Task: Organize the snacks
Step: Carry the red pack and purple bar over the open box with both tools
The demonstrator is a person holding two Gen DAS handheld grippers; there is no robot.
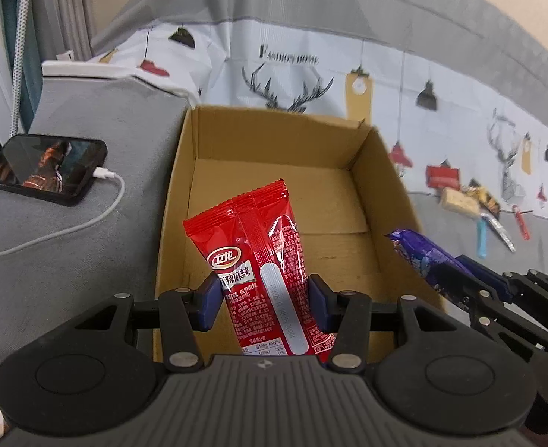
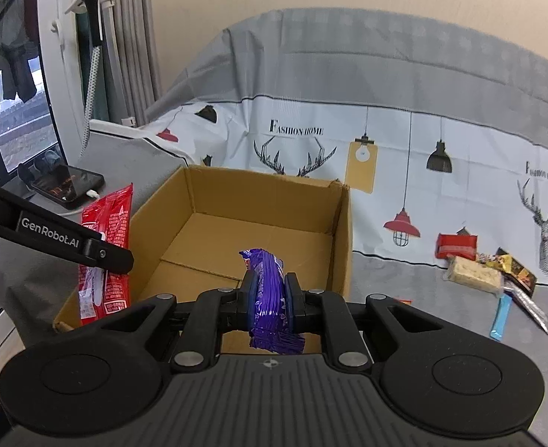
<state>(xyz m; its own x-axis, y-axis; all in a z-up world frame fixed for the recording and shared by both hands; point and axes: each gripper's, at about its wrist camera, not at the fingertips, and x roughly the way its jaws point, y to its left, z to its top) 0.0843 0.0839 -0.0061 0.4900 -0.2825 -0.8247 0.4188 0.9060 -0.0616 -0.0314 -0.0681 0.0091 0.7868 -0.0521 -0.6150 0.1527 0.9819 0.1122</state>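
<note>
1. Left gripper (image 1: 264,303): jaws part-open, clamped on the red snack packet (image 1: 259,260), lower centre of frame.
2. Right gripper (image 2: 270,292): jaws nearly closed, pinching the purple snack packet (image 2: 268,290).
3. Both packets hang over the cardboard box (image 1: 386,171), mid-frame. Recommended: lower inside the walls before release.
4. Loose snacks (image 2: 497,275) remain at right.

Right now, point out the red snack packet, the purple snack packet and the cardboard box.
red snack packet (image 1: 253,238): left wrist view, upper half above the jaws.
purple snack packet (image 2: 264,260): right wrist view, top end above the jaws.
cardboard box (image 2: 343,238): right wrist view, right wall.
</note>
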